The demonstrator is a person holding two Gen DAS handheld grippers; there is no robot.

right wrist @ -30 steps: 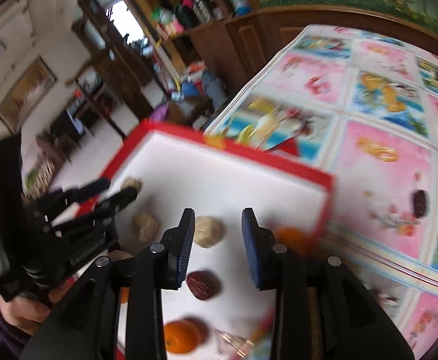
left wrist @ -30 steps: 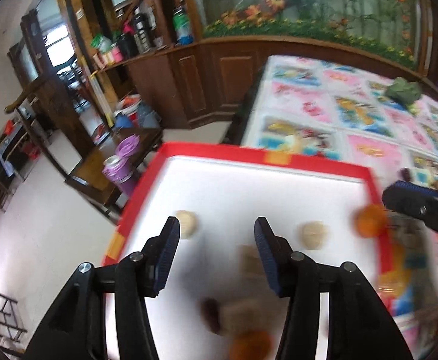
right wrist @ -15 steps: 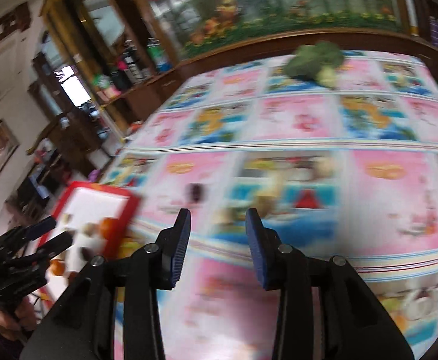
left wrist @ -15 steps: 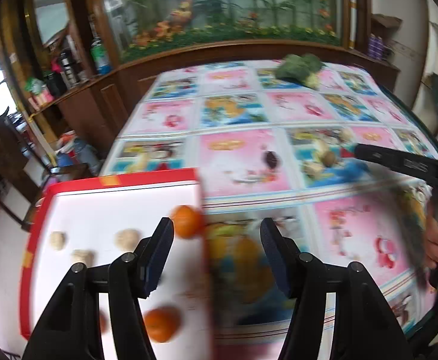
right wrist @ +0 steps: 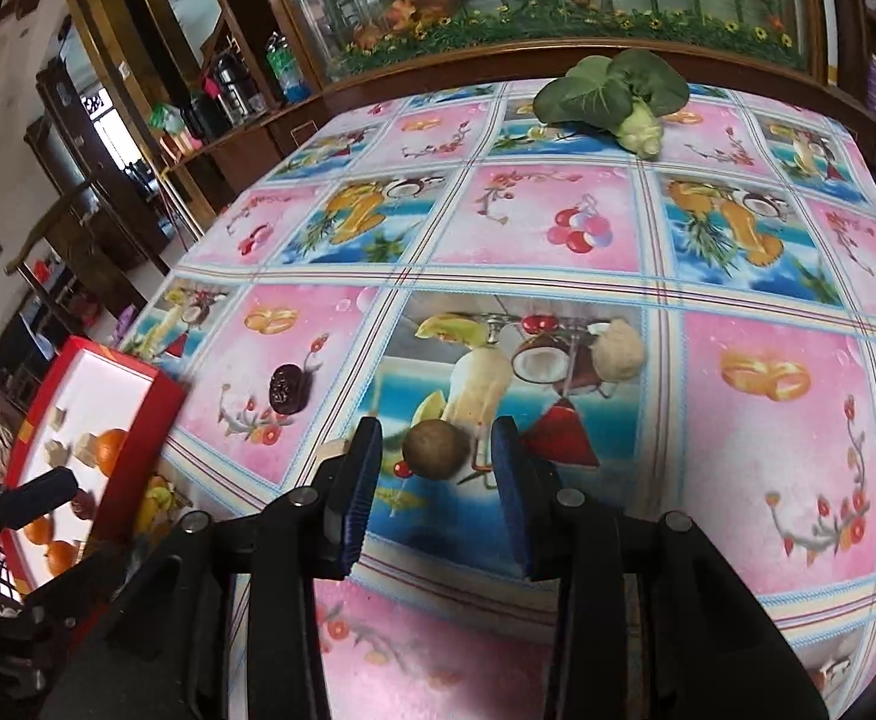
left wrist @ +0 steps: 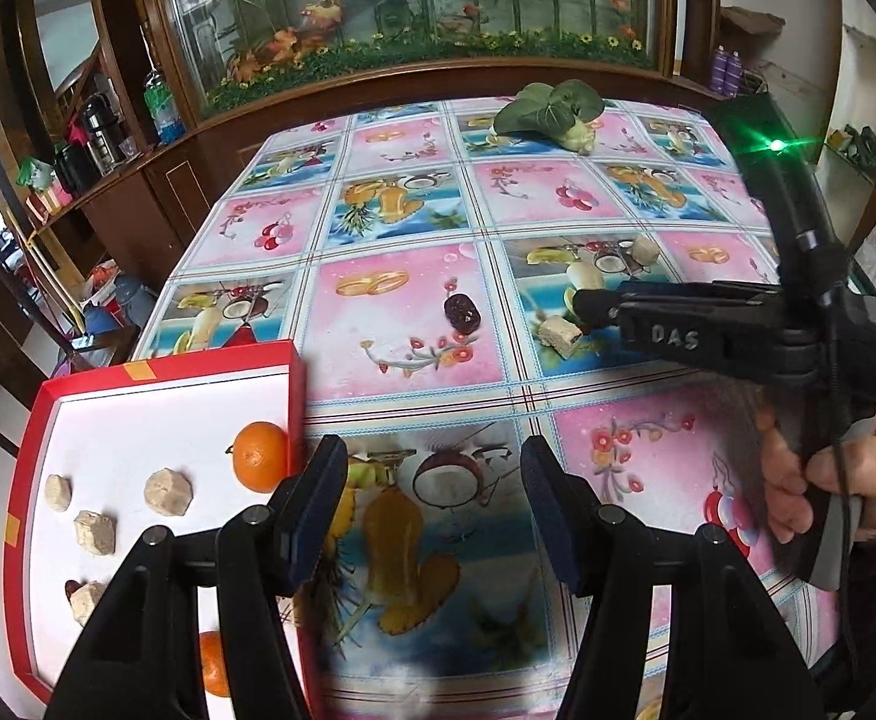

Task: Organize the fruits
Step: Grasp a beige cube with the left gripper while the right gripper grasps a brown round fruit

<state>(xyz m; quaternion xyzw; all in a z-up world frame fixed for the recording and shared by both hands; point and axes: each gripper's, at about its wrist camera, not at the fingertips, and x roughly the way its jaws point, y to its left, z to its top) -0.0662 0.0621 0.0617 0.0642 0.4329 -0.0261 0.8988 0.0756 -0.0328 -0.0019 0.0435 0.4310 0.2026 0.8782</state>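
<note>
A red-rimmed white tray (left wrist: 294, 384) at the table's left holds an orange (left wrist: 260, 456), another orange (left wrist: 213, 663) and several beige lumps (left wrist: 167, 492). On the tablecloth lie a dark date (left wrist: 462, 312), a beige cube (left wrist: 560, 333) and a beige lump (left wrist: 645, 250). My left gripper (left wrist: 432, 510) is open and empty beside the tray's right edge. My right gripper (right wrist: 432, 480) is open and empty over the cloth, its left finger by the beige cube (right wrist: 330, 450); the date (right wrist: 288, 385) and lump (right wrist: 618, 348) lie beyond. The right gripper also shows in the left wrist view (left wrist: 594, 307).
A leafy green vegetable (left wrist: 549, 111) lies at the table's far side, also in the right wrist view (right wrist: 612, 93). A wooden cabinet with a glass flower display (left wrist: 414, 12) stands behind the table. The tray (right wrist: 156, 414) is at the right view's lower left.
Both grippers swung right, off the tray and over the tablecloth. The right gripper now reaches next to the beige cube. Both stay open and empty.
</note>
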